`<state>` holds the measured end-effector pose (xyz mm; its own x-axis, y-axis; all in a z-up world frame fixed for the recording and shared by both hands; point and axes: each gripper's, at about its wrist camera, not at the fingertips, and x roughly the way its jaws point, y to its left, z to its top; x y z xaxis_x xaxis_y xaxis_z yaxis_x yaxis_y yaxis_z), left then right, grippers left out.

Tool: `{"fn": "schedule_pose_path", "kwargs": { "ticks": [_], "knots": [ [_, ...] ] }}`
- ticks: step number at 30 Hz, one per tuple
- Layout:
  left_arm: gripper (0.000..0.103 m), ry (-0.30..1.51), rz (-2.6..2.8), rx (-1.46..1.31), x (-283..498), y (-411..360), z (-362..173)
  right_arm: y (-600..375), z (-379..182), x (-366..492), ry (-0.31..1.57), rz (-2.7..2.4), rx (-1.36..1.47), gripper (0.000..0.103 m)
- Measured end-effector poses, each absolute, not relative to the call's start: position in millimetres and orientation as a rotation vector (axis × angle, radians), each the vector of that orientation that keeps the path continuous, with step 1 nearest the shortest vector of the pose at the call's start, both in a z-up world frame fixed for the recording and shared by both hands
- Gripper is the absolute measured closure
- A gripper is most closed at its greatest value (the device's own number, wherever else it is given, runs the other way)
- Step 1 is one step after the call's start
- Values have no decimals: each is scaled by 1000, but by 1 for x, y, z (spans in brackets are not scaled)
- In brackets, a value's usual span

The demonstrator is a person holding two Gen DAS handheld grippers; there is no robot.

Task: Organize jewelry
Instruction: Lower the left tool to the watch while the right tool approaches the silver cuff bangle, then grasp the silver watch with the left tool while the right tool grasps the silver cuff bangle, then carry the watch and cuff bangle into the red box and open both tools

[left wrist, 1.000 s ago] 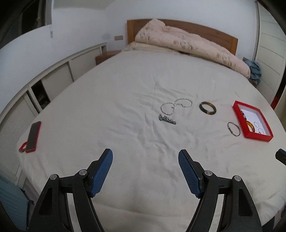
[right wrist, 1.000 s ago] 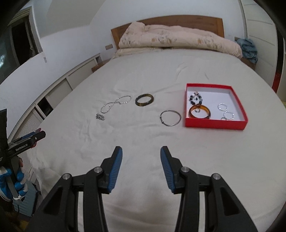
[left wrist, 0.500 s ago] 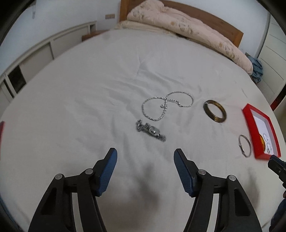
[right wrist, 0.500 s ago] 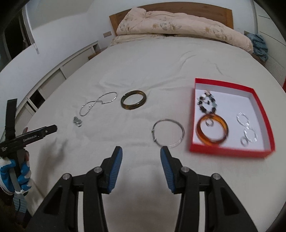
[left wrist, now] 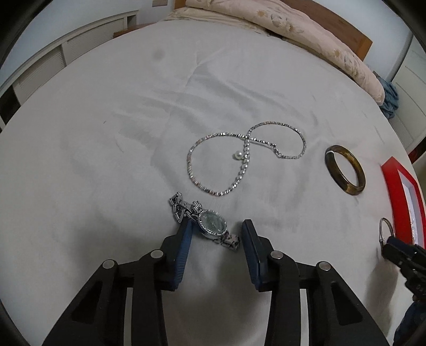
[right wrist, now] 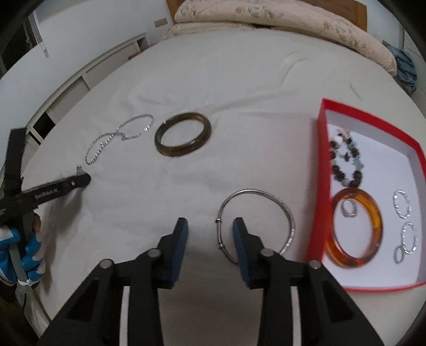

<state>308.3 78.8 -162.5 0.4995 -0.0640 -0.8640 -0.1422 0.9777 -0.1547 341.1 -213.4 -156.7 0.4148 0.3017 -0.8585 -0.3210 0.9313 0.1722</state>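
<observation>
A silver watch (left wrist: 211, 226) lies on the white bed sheet (left wrist: 106, 159). My left gripper (left wrist: 217, 227) is low over it with its closing jaws either side of the dial; the pads do not press on it. My right gripper (right wrist: 210, 226) is closing around the near left edge of a thin silver bangle (right wrist: 255, 221), with a gap on both sides. A silver chain necklace (left wrist: 247, 157) and a dark brown bangle (left wrist: 344, 170) lie further back. The red box (right wrist: 322, 159) holds a bead bracelet (right wrist: 346, 157), an amber bangle (right wrist: 356, 229) and small rings (right wrist: 402, 207).
A folded pink quilt (right wrist: 266, 16) lies along the wooden headboard at the far end. Low white cabinets (left wrist: 66, 45) run along the bed's left side. A blue cloth (right wrist: 404, 66) sits at the far right. A gloved hand (right wrist: 26, 252) holds the left gripper's handle.
Both grippers have come down and forward toward the sheet and their jaws have narrowed. The left now straddles the watch; the right now straddles the silver bangle's edge.
</observation>
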Motion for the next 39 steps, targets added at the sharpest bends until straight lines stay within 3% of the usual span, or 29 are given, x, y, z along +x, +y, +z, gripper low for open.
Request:
{"fn": "schedule_pose_path", "kwargs": {
  "ticks": [6,8,10,11,39],
  "knots": [
    [69,1042,37,-208,314,81,-165,-215,-172,346,1113,398,14,80],
    [80,1032,42,-206,316,79,-165,-217,-174,348,1117,404,38,84],
    [91,1028,48,-224,315,81,-166,-220,-174,348,1119,410,67,97],
    [93,1026,49,-238,312,82,-165,-222,-175,348,1122,422,92,97],
    [93,862,-36,-109,200,22,-46,-228,-53,208,862,501,299,98]
  ]
}}
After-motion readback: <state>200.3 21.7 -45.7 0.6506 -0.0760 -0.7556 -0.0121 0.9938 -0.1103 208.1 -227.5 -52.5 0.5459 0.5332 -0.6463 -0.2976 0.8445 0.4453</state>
